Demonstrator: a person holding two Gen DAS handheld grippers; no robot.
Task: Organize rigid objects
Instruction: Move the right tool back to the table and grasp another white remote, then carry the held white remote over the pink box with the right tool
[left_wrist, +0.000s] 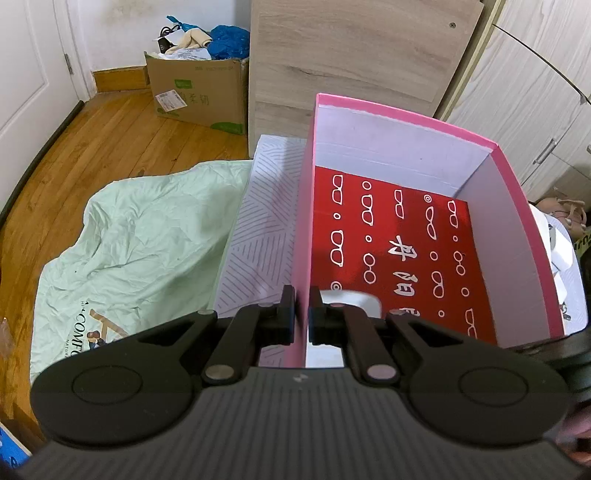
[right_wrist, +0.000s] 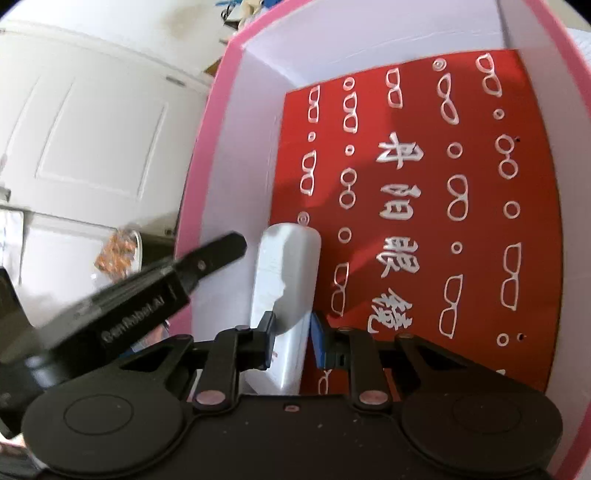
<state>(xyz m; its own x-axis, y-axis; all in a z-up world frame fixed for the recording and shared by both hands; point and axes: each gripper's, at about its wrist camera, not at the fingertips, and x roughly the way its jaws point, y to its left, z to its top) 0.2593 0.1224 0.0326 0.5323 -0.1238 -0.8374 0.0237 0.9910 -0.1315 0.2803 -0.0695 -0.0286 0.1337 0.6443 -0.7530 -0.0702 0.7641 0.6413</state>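
An open pink box (left_wrist: 517, 192) has a red sheet (left_wrist: 399, 240) with white glasses drawings flat on its floor. My left gripper (left_wrist: 301, 314) is shut on the box's near left wall, one finger on each side. In the right wrist view a white oblong object (right_wrist: 288, 266) lies on the box floor (right_wrist: 424, 184) against the left wall (right_wrist: 229, 177). My right gripper (right_wrist: 293, 338) hovers just above its near end, jaws narrowly apart, pads not pressing it. A left gripper finger (right_wrist: 221, 251) crosses that rim. The white object (left_wrist: 354, 301) also shows behind my left fingers.
A white striped panel (left_wrist: 266, 221) lies left of the box, beside crumpled pale green bedding (left_wrist: 140, 240). On the wooden floor (left_wrist: 92, 147) stands a full cardboard carton (left_wrist: 199, 92). A wood-grain board (left_wrist: 351, 55) rises behind the box, white cabinet doors (left_wrist: 535, 92) to the right.
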